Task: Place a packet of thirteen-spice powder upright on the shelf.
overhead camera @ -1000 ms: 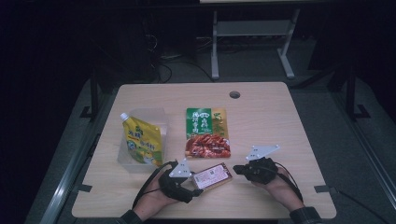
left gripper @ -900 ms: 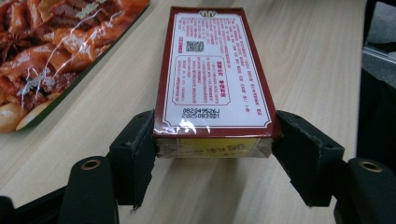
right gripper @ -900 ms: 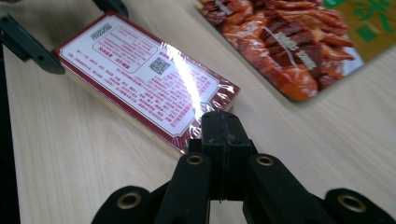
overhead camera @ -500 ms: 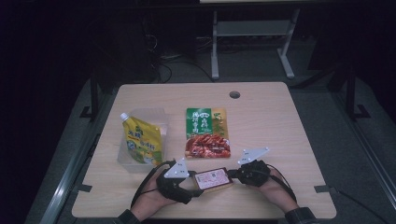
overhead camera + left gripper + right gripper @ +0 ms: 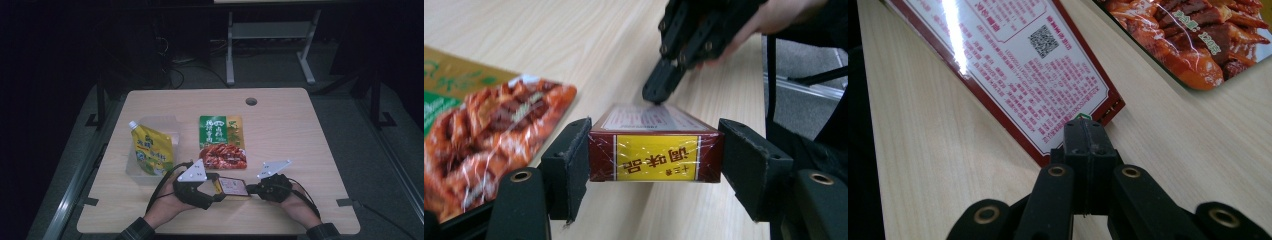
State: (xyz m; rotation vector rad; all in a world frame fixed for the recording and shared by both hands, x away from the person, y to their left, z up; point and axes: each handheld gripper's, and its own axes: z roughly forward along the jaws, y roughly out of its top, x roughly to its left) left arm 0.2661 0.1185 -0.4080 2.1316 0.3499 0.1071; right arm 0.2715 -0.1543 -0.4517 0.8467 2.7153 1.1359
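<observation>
Left gripper point(image 5: 656, 165) has the small red box point(image 5: 655, 150) squeezed across its short width — pads flat on both side faces, yellow end label facing the camera. In the high view the box point(image 5: 231, 186) sits near the table's point(image 5: 310, 130) front edge, about midway along it, and its long axis runs left to right, straight from one hand toward the other. So the far end points right at the right gripper point(image 5: 1083, 125), whose jaws are clenched tight together with nothing between them — their joined tip rests at that end's corner, on the printed face with the QR code. The left hand carries the box; I judge the right tip placed to nudge or steady that end. Beyond the box, toward the table's middle, lies the food pouch point(image 5: 222, 142).
</observation>
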